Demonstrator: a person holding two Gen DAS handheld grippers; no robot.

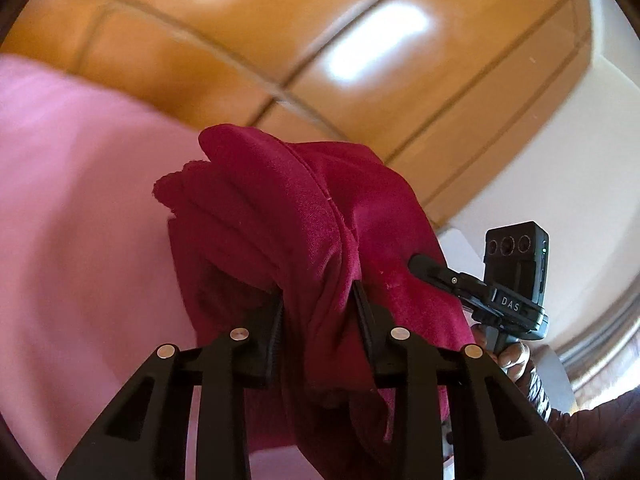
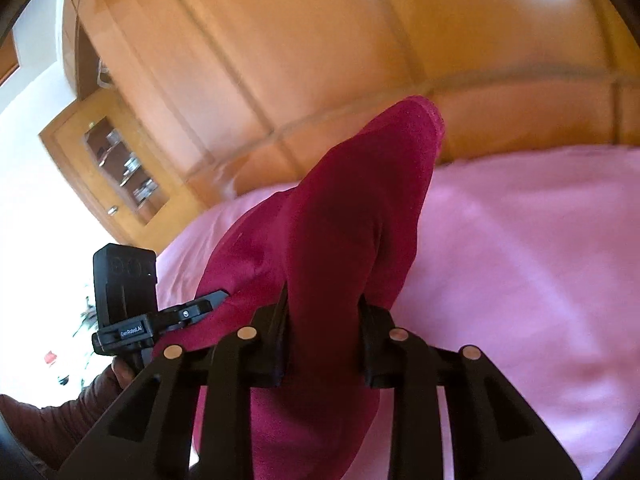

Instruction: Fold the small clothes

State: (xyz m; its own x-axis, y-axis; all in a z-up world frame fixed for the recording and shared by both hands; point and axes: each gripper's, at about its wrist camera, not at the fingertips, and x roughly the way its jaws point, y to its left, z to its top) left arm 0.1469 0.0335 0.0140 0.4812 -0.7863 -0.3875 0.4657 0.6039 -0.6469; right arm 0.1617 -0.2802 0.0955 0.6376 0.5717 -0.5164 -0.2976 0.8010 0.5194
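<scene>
Both claws, L (image 1: 318, 304) & R (image 2: 322, 316), pinch red garment (image 1: 288, 208) over pink sheet (image 2: 520, 260).

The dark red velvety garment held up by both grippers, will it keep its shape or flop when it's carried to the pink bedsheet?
Likely floppy: the dark red velvety garment bunches in soft folds between the left gripper pads and sags below them. Probably light, since the right gripper holds a gathered fold with a narrow pinch. Its plush nap may grip the pink bedsheet rather than slide.
</scene>
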